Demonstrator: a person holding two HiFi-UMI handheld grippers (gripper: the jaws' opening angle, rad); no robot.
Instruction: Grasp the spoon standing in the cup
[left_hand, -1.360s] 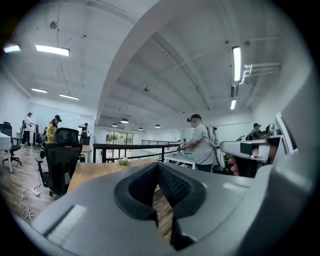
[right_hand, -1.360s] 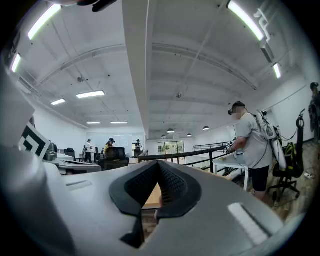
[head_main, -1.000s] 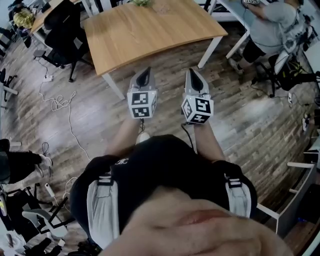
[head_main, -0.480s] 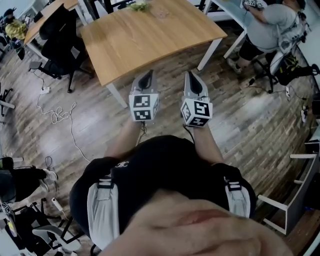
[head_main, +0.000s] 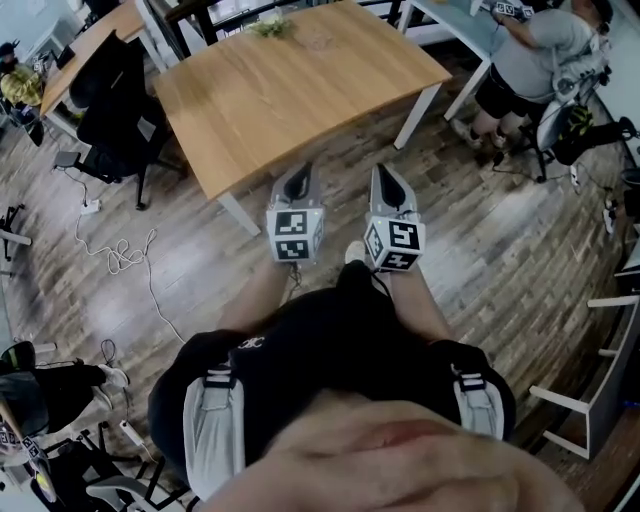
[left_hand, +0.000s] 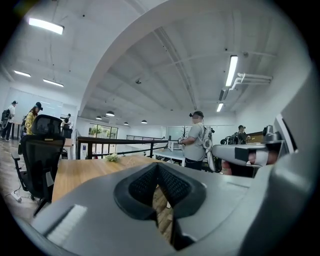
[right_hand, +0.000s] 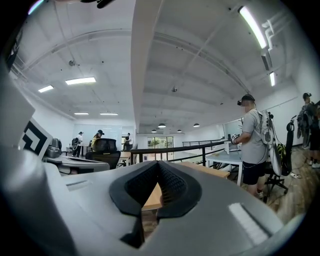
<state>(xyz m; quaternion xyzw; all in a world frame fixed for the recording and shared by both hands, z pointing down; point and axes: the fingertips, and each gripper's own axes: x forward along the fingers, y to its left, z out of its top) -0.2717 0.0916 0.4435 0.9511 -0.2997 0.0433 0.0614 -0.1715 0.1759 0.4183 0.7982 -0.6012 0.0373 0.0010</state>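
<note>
Read the left gripper (left_hand: 158, 167) as closed, pads met at the tips with nothing between. Read the right gripper (right_hand: 158, 165) the same way: closed on air.

Judge the task as not begun: no grasp made, with approach, opening and closing on the handle all left to do.

Find both grippers side by side over the wooden floor (head_main: 200, 250), short of the table (head_main: 300, 90) at 12 o'clock. Look to the table's far edge for a green sprig (head_main: 272, 27) and, at its 3 o'clock, a small pale item (head_main: 318, 40), too small to name.

Cannot confirm cup or spoon in any view; expect them, as a judgement only, on that table. See no other container, hence no contents to report.
</note>
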